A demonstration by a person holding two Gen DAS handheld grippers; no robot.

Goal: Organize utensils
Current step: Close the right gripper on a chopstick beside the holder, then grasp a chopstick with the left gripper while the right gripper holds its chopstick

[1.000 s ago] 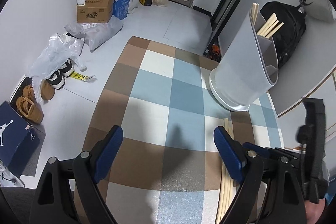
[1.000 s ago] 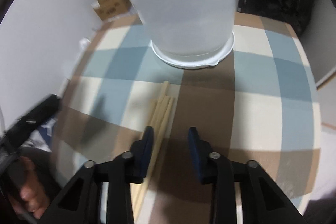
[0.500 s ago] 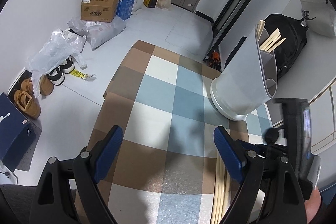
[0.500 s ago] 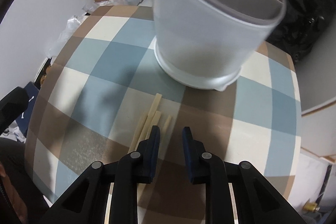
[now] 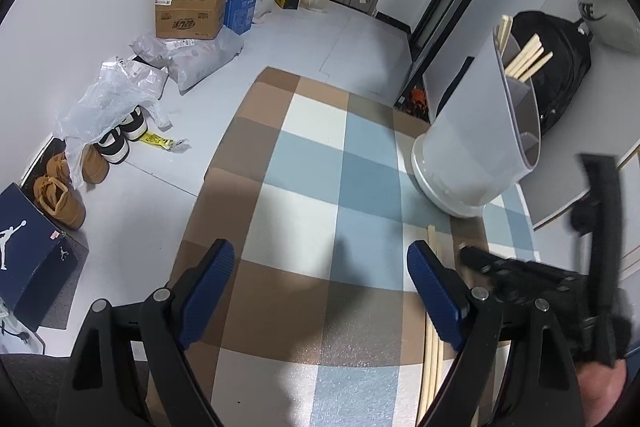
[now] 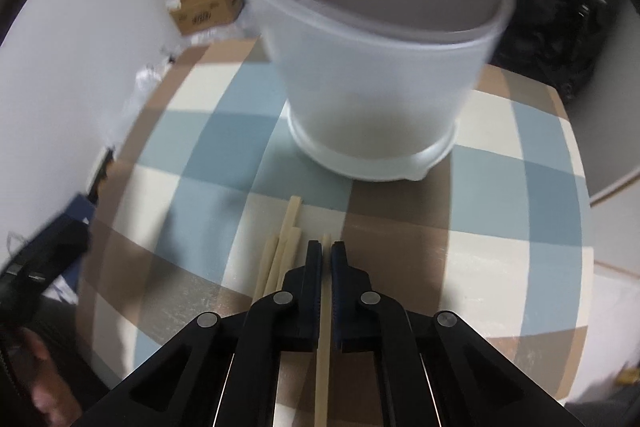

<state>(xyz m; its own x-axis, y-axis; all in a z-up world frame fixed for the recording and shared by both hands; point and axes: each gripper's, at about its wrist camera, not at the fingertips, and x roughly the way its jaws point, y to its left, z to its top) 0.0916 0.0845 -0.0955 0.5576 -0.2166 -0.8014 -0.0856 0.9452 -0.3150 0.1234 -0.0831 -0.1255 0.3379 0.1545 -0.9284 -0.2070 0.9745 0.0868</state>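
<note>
A translucent grey utensil holder stands at the far right of the checked tablecloth, with several wooden chopsticks sticking out of its back compartment. More chopsticks lie loose on the cloth in front of the holder. My right gripper is shut on one chopstick, just right of the others. My left gripper hangs open over the cloth with nothing between its blue pads. The right gripper's black body shows beside it.
The table's left edge drops to a grey floor with a cardboard box, plastic bags, shoes and a dark blue shoe box. A black backpack sits behind the holder. A hand shows at lower left in the right wrist view.
The right gripper's jaws have closed from a narrow gap onto a single chopstick at the right of the loose bundle. The left gripper stays open.
</note>
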